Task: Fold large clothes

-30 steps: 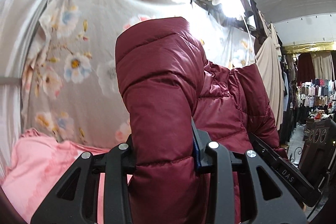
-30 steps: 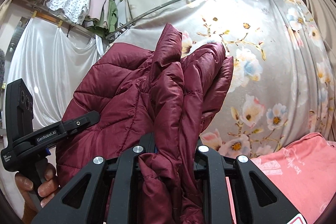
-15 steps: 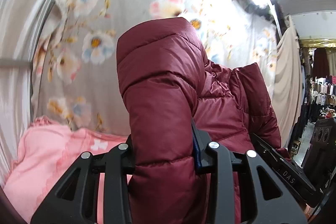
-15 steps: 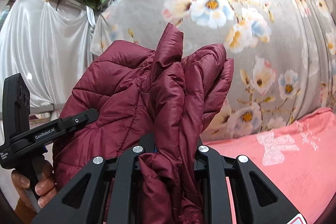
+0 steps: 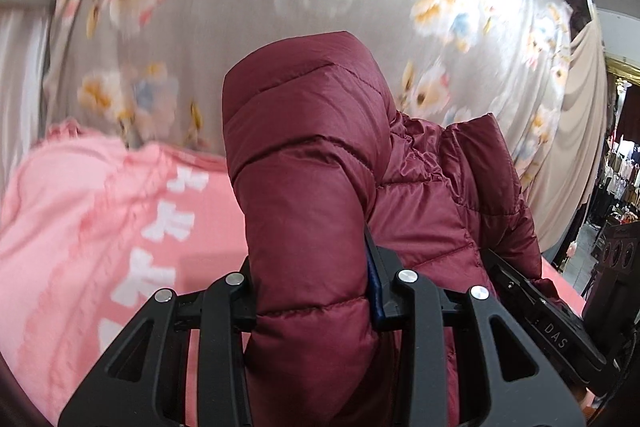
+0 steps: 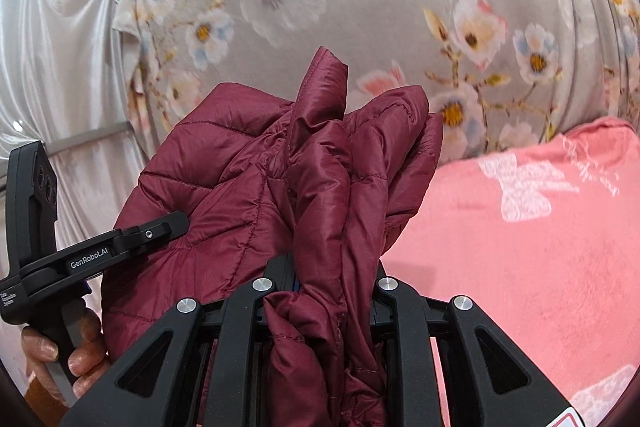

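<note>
Between both grippers: maroon puffer jacket (image 5: 304, 167) | left gripper (image 5: 312, 291), right gripper (image 6: 320, 279) each clamped on it | both have dropped toward pink bedspread (image 6: 520, 247) | lay-down likely next

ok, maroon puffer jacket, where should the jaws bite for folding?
Probably where it is gripped now: the maroon puffer jacket by its quilted edges, one gripper per side, from the near side. The left gripper pinches a thick padded fold, the right gripper a bunched seam, so the jacket spans between them.
</note>
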Motion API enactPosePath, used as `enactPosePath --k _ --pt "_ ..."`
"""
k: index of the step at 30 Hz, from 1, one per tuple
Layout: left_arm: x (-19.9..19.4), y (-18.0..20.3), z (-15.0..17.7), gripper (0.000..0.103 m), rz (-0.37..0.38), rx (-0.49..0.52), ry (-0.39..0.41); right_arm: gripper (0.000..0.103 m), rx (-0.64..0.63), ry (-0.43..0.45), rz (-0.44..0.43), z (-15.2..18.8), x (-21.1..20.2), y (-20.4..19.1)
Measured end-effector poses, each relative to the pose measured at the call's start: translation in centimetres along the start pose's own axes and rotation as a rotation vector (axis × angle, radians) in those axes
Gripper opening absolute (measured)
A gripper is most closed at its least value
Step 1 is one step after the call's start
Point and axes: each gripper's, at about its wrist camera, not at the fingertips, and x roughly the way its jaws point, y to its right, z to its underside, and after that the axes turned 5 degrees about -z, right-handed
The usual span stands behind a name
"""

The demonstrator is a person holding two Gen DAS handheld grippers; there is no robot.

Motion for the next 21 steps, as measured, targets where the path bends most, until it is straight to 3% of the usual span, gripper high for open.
enactPosePath --k 15,18,21 --pt "10.0 -2.7 7.6 0.034 -0.052 -0.058 -0.224 0.021 0.081 -0.208 0.072 7.2 7.2 5.2" --pt "11.1 -3.0 8.9 0.039 -0.075 -0.054 -0.24 0.025 0.12 -0.222 0.061 7.4 7.4 6.0" --pt "11.4 -3.2 9.3 0.046 -0.093 -0.057 -0.244 0.036 0.127 -0.248 0.082 7.5 7.8 6.2"
